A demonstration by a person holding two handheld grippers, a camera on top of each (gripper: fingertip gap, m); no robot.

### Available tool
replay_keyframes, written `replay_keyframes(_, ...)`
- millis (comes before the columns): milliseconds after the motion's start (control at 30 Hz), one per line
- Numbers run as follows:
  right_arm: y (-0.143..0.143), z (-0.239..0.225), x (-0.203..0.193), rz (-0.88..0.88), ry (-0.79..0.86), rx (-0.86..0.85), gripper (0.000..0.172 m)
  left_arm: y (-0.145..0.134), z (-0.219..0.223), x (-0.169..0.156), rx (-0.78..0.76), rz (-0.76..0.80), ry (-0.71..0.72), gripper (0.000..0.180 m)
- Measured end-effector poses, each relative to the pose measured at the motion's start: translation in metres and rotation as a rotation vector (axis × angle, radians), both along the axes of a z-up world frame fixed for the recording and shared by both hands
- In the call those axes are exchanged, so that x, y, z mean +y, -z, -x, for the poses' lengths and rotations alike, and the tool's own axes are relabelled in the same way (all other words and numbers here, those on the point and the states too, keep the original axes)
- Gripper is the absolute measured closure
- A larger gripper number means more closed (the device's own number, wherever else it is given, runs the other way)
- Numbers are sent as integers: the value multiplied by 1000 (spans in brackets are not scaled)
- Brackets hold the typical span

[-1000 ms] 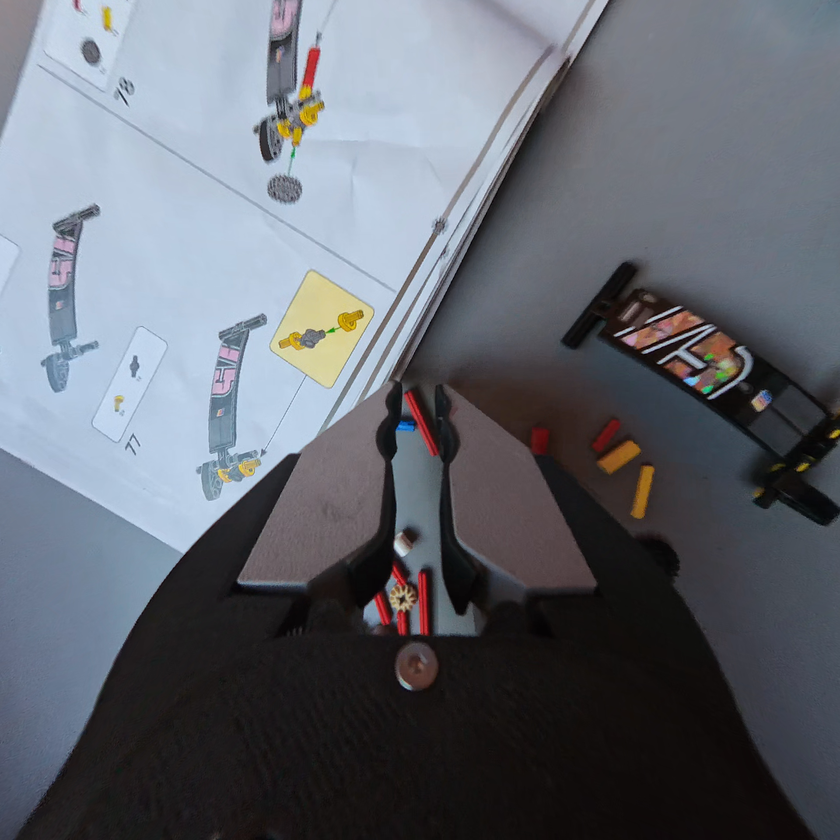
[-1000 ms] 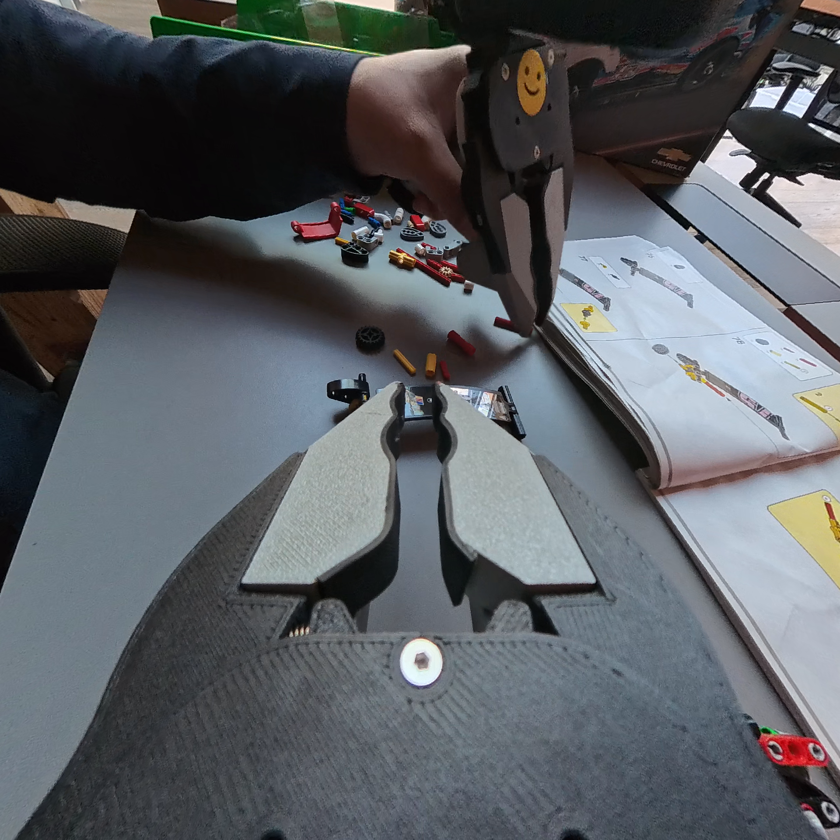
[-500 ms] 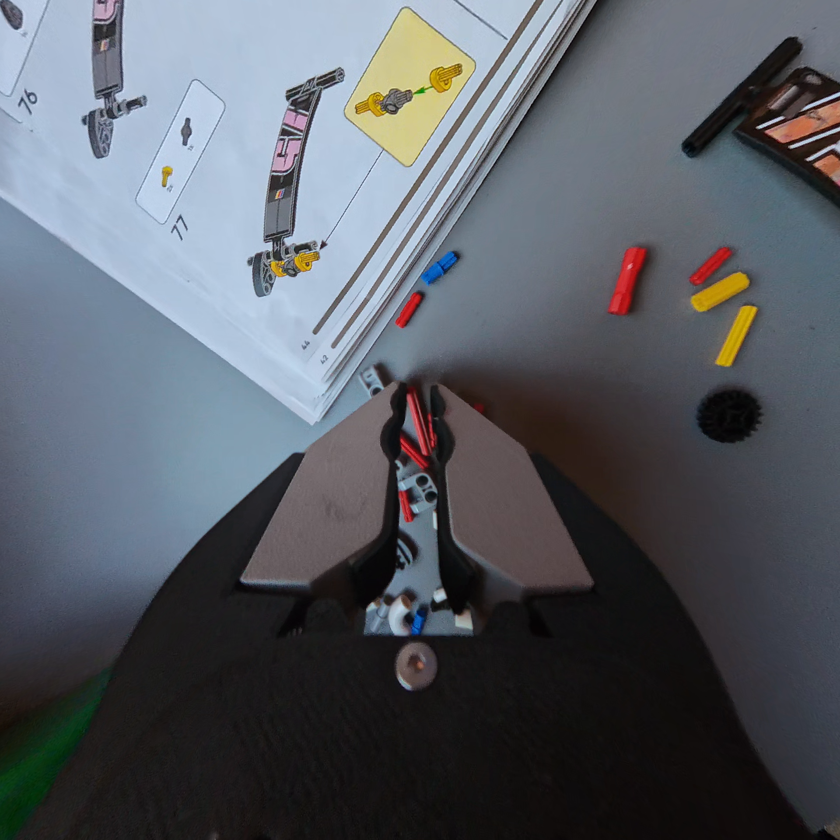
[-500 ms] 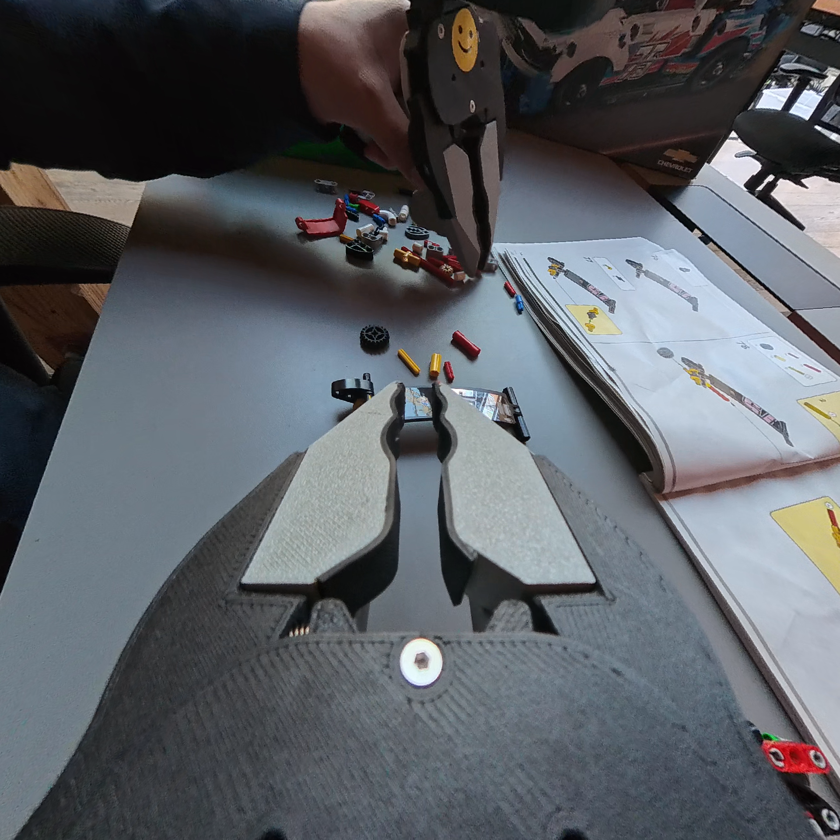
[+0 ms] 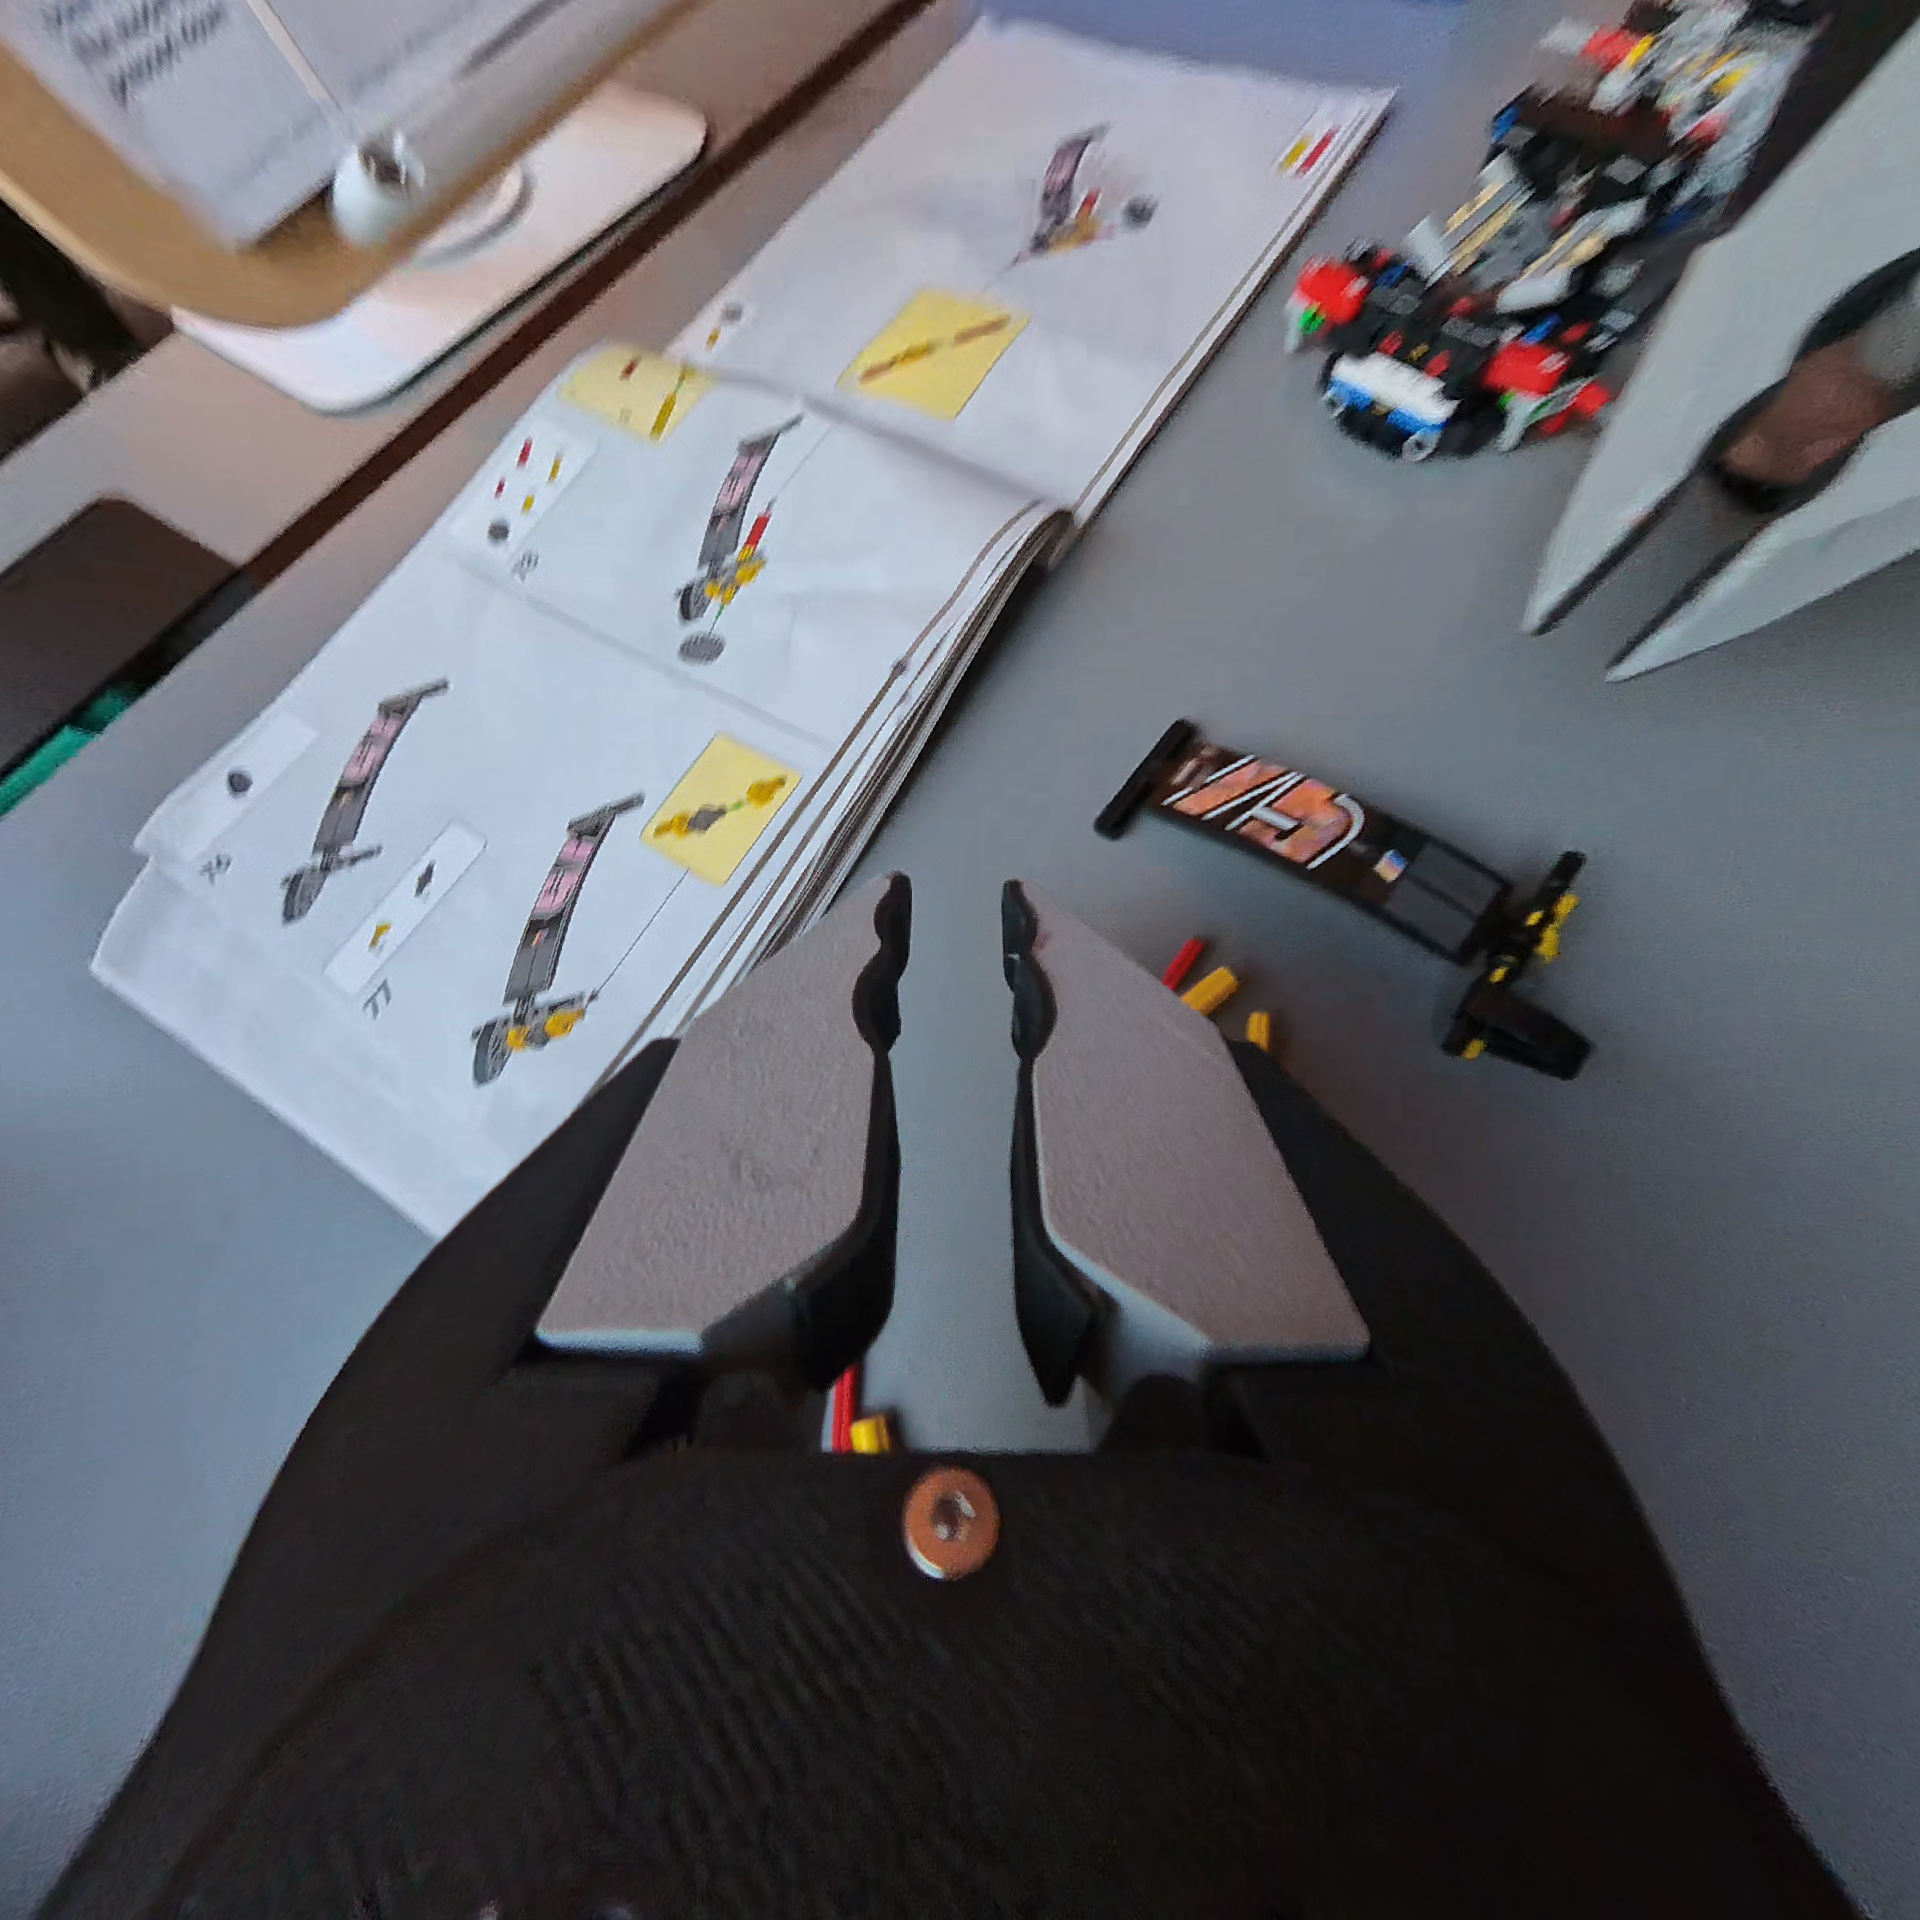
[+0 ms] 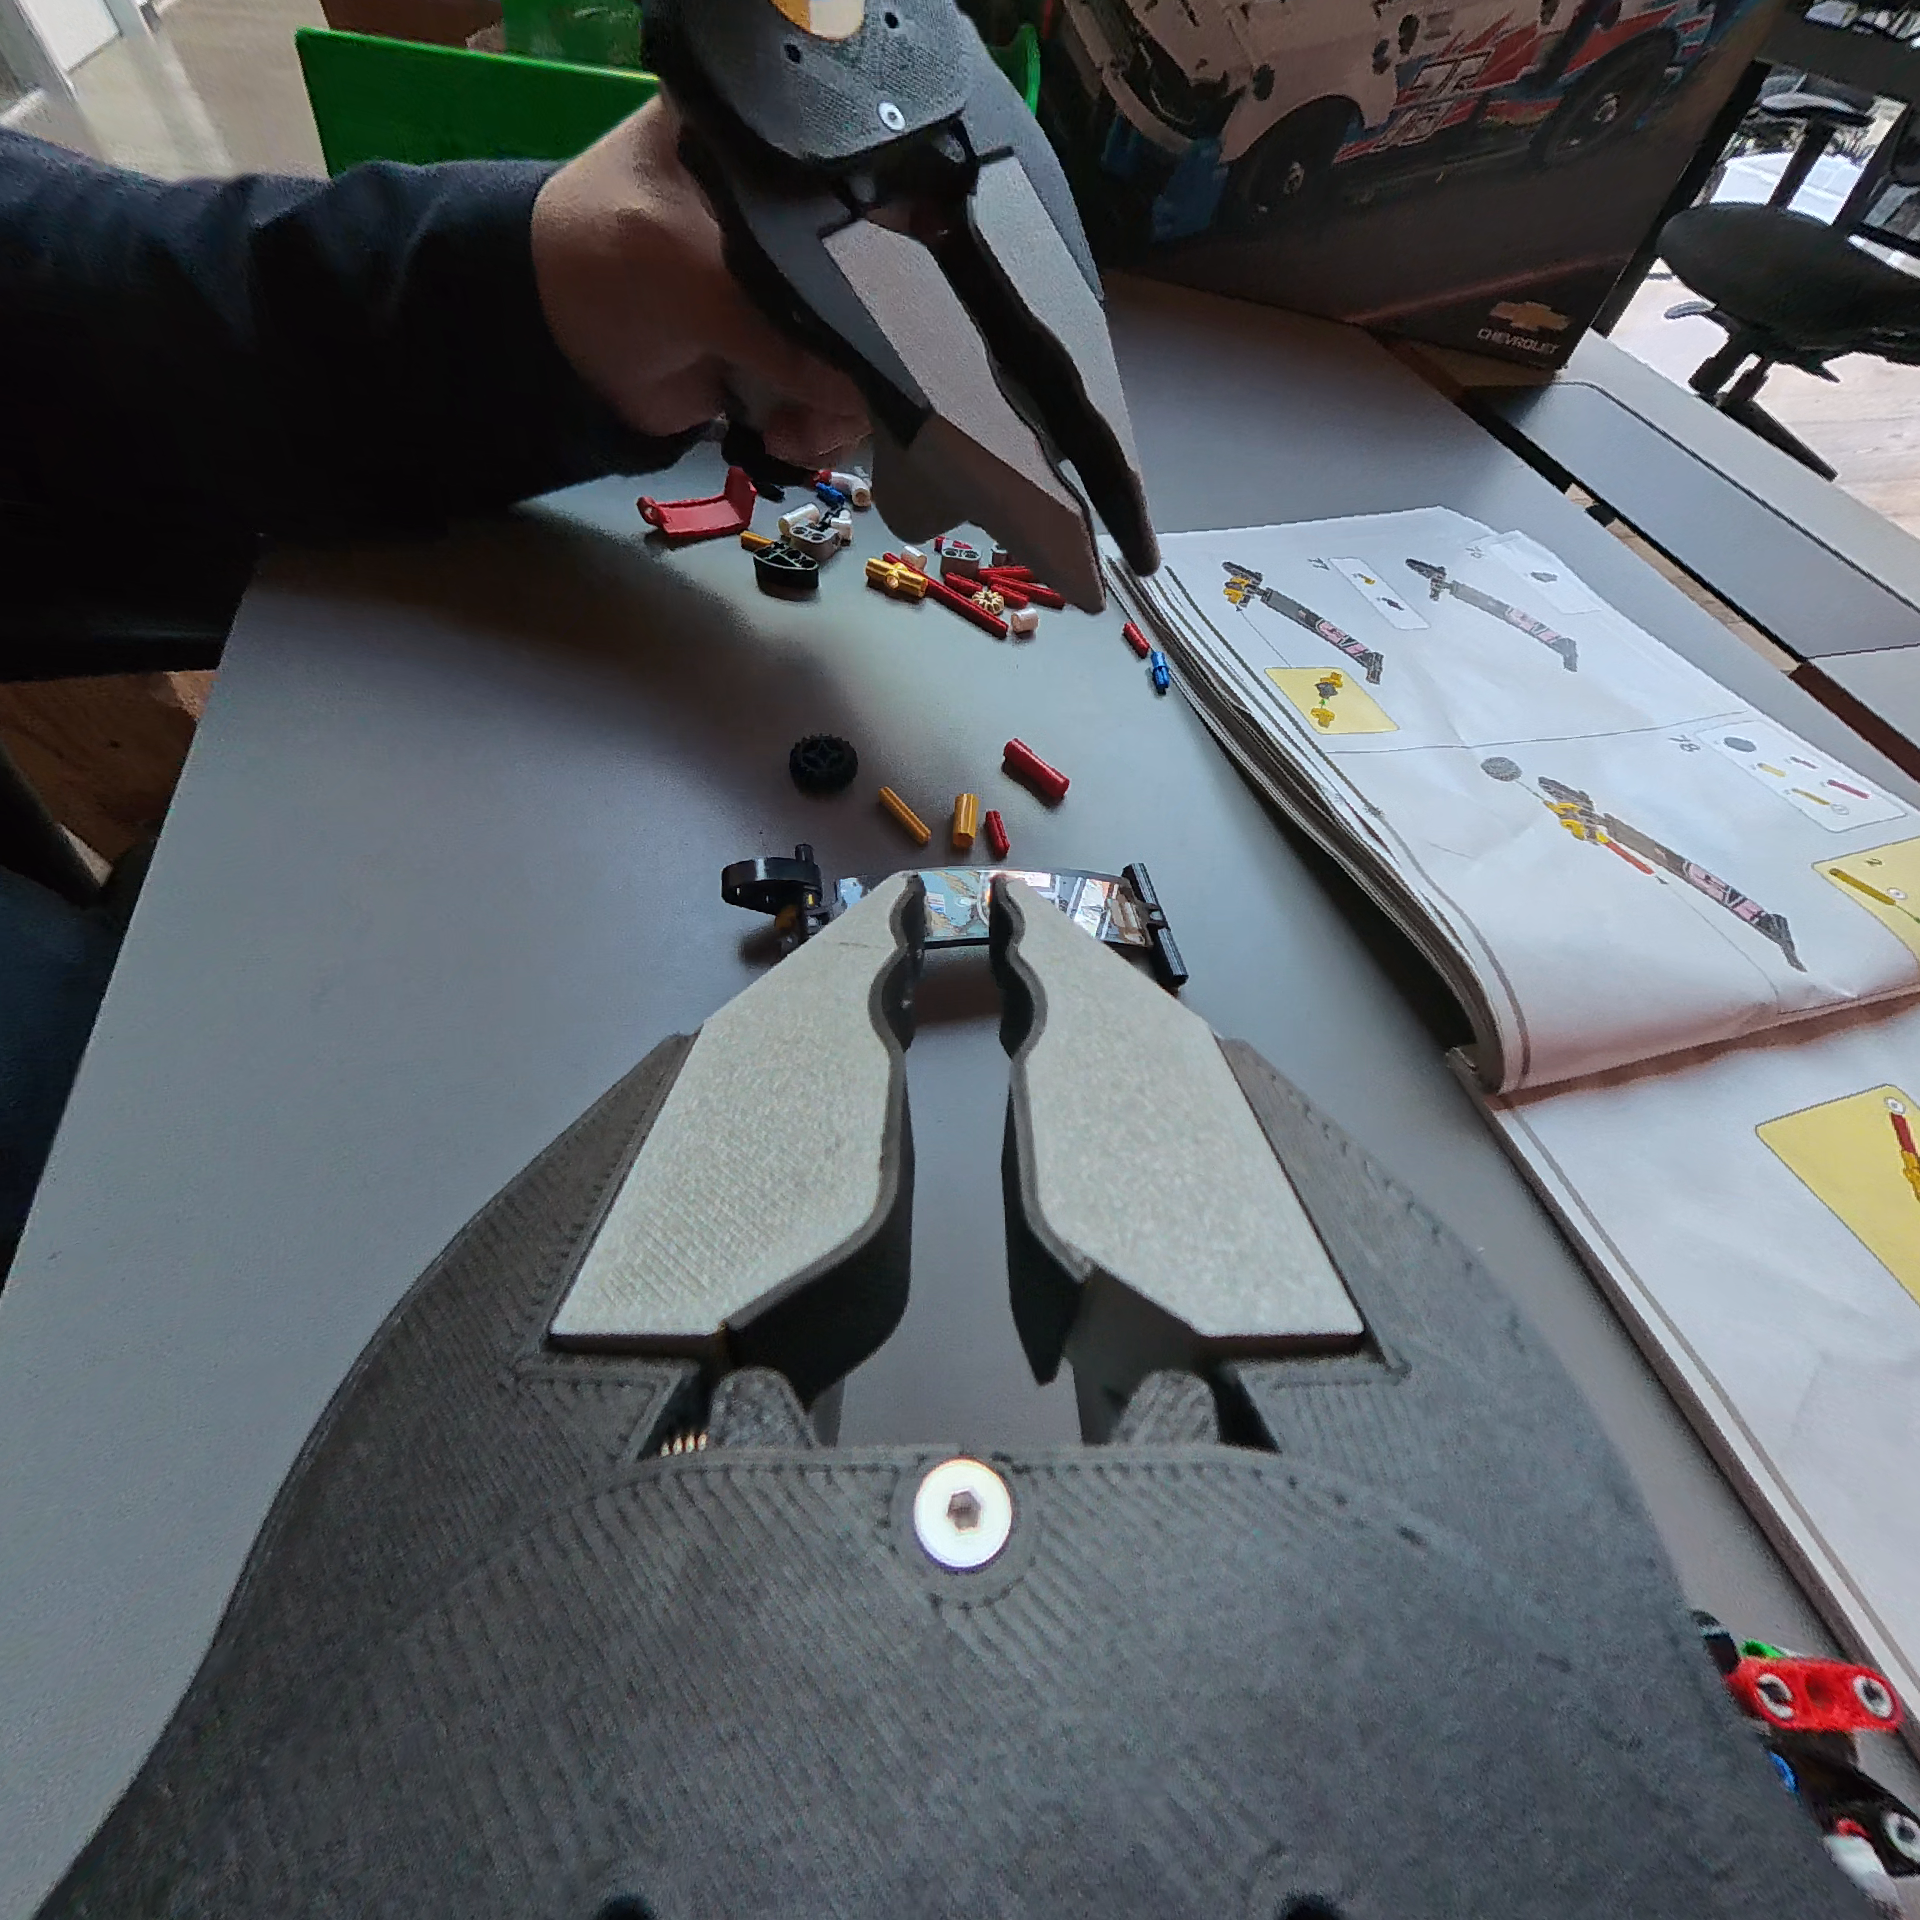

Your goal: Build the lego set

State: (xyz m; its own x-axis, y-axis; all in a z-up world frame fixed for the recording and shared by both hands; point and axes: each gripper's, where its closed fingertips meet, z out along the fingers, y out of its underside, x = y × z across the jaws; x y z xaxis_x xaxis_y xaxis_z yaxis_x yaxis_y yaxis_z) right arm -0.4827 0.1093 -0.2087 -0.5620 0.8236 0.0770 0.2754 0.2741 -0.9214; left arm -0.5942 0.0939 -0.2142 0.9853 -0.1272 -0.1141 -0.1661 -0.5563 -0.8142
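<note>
My left gripper (image 5: 951, 904) is open and empty, raised above the grey table (image 5: 1247, 644) beside the open instruction booklet (image 5: 623, 644). It also shows in the right wrist view (image 6: 1117, 582), held by a hand over a pile of small parts (image 6: 935, 582). A black curved panel with a shiny sticker (image 5: 1320, 831) lies flat on the table. My right gripper (image 6: 954, 899) is open, its tips just short of that panel (image 6: 1060, 904) and not touching it. The left wrist view shows the right gripper (image 5: 1579, 649) hovering above and apart from the panel.
A red pin (image 6: 1034, 769), yellow pins (image 6: 964, 821) and a black gear (image 6: 823, 764) lie beyond the panel. A partly built car model (image 5: 1507, 312) stands at the far right. A printed box (image 6: 1403, 156) and a green box (image 6: 447, 104) stand at the back. Some 12 centimetres of space lies between my two pairs of fingers.
My left gripper rose from the pile of small parts, tilted toward the booklet and panel, and its jaws widened with nothing in them. My right gripper stayed still.
</note>
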Motion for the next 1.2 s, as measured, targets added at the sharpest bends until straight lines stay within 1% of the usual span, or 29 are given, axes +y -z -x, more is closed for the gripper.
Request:
replay_keyframes(100, 2, 1, 0, 18, -3, -17, 161, -4, -7, 0, -3, -48, 37, 167)
replay_keyframes(233, 5, 2, -1, 32, -12, -34, 161, 1, -12, 0, -65, -78, 51, 170)
replay_keyframes(333, 6, 3, -2, 50, -21, -48, 161, 8, -7, 0, -15, -47, 45, 170)
replay_keyframes(467, 6, 3, -2, 88, -29, -59, 160, 13, -1, -1, 99, -26, 23, 176)
replay_keyframes(567, 2, 2, -3, 126, -28, -57, 159, 14, 0, -2, 150, -15, 19, 178)
replay_keyframes(667, -5, 0, -5, 175, -32, -46, 158, 14, 1, -2, 156, -20, 12, 178)
replay_keyframes(833, -11, -5, -10, 258, -60, -46, 155, 4, 0, 1, 110, -73, -3, 177)
replay_keyframes(900, -13, -10, -10, 294, -73, -43, 154, 2, 7, 3, 124, -77, -36, 176)
replay_keyframes(967, -23, -18, -6, 336, -86, -12, 151, 1, 15, 5, 137, -62, -77, 174)
replay_keyframes(1067, -45, -35, 10, 385, -79, 79, 150, -11, 24, 10, 204, -67, -129, 174)
replay_keyframes(1133, -62, -49, 32, 372, -15, 199, 154, -18, 27, 14, 241, -74, -160, 175)
replay_keyframes(1200, -73, -61, 56, 342, 64, 290, 154, -21, 22, 21, 212, -79, -178, 175)
